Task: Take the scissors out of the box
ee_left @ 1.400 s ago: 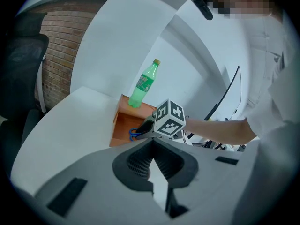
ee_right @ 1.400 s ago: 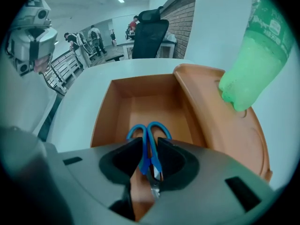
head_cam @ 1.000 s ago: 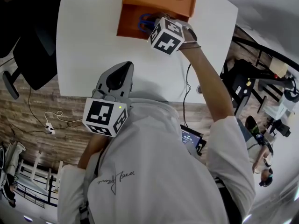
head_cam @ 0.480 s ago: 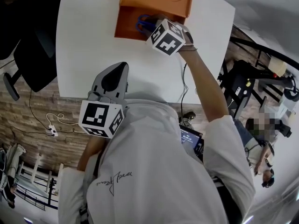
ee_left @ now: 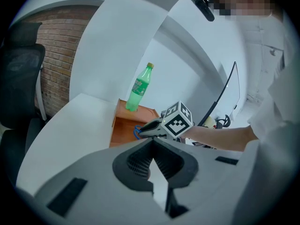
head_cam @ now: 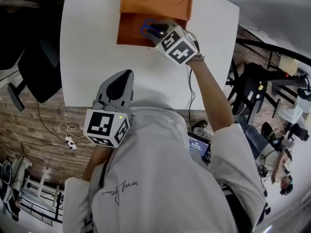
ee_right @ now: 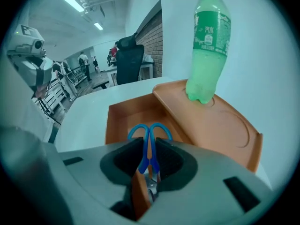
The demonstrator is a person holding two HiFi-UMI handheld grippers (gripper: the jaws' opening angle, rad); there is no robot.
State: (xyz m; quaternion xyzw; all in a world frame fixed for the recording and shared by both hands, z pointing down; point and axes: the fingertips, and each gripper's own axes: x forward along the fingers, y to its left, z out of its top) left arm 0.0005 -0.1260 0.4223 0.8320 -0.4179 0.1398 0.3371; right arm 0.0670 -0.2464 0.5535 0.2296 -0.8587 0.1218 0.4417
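Our right hand-held gripper [ee_right: 149, 144] pinches the blue scissors [ee_right: 143, 162] over the open part of the orange box [ee_right: 117, 118], at the top middle of the head view. Our left hand-held gripper [ee_left: 152, 146] is pressed together and empty, at the lower left by the bench [head_cam: 82, 47] edge.

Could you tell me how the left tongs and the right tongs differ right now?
The right tongs grip the blue-handled scissors over the orange box; the left tongs are shut on nothing. The right tongs reach the far side of the table; the left tongs hover by its near edge. Both share the same grey build.
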